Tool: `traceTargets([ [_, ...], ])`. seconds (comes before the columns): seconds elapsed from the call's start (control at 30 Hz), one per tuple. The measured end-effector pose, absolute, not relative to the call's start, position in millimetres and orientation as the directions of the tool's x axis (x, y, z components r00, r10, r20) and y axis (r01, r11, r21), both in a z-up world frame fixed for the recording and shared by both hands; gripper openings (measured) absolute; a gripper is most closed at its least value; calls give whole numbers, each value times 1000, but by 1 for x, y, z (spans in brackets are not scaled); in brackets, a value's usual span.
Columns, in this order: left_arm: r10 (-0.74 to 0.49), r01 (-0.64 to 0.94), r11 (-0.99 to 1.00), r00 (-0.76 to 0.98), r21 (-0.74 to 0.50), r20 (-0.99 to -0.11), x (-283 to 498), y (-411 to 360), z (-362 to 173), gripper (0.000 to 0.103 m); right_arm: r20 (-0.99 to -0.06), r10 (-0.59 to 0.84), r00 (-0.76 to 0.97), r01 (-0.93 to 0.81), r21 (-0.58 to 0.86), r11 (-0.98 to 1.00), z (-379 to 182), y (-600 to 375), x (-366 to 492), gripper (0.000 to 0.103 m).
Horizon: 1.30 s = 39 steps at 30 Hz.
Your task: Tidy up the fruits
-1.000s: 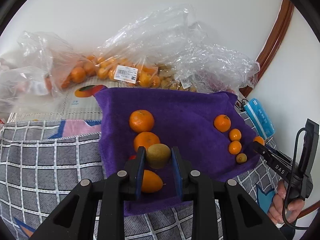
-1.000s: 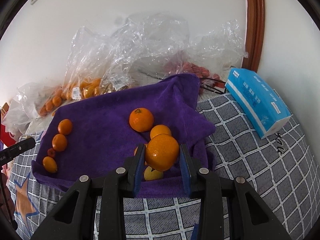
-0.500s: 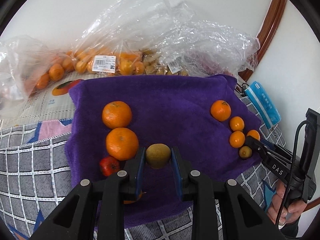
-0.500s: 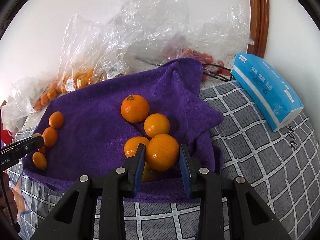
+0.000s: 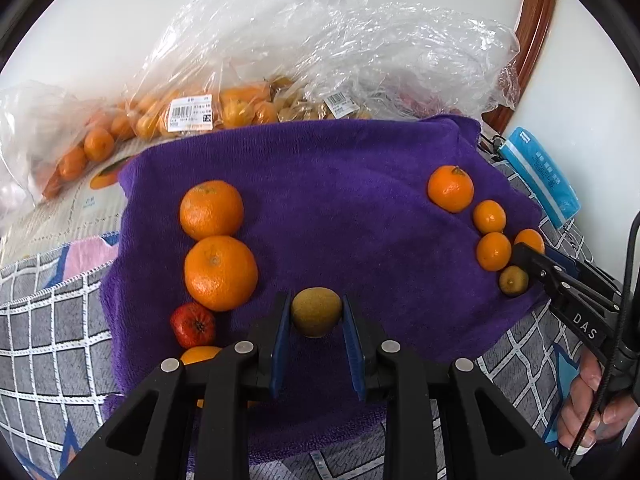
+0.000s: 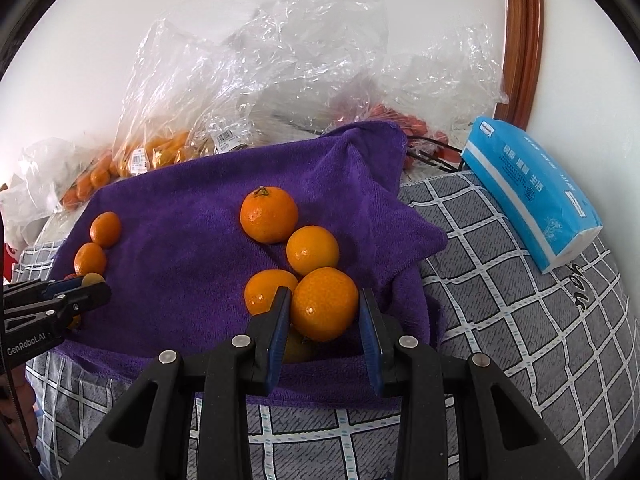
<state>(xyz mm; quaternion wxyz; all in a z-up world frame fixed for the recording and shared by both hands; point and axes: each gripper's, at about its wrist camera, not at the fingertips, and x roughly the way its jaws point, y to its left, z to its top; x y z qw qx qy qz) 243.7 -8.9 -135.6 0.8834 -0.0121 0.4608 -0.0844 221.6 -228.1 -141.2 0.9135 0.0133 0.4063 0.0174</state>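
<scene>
Holding fruit in both: left hand-held gripper [image 5: 316,326] clamps a brown-green kiwi [image 5: 316,312] low centre; right hand-held gripper [image 6: 325,320] clamps an orange [image 6: 324,303]. Two rows already lie on the purple towel [image 5: 340,208], frame left and right; these two remain unplaced, bagged fruit [image 5: 192,116] behind.

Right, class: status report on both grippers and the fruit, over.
Left gripper shut on a greenish-brown fruit. Right gripper shut on an orange. Both over the purple towel, fruit rows either side; nothing in the way.
</scene>
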Motion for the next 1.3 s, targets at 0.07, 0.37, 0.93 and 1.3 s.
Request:
traceTargets([
  [0.07, -160, 135, 986, 555, -101, -816, 244, -9, -138, 25, -739, 42, 672, -16, 42, 999, -141, -229, 221, 35],
  [0.37, -174, 149, 983, 550, -108, -817, 244, -13, -140, 39, -737, 49, 675, -36, 33, 999, -137, -223, 218, 50],
  [0.93, -151, 89, 988, 630, -123, -761, 177, -5, -69, 63, -699, 23, 714, 20, 53, 998, -61, -221, 162, 75],
  [1.3, -136, 66, 990, 679, -124, -722, 90, 14, -22, 79, -720, 17, 694, 32, 54, 998, -20, -208, 87, 76],
])
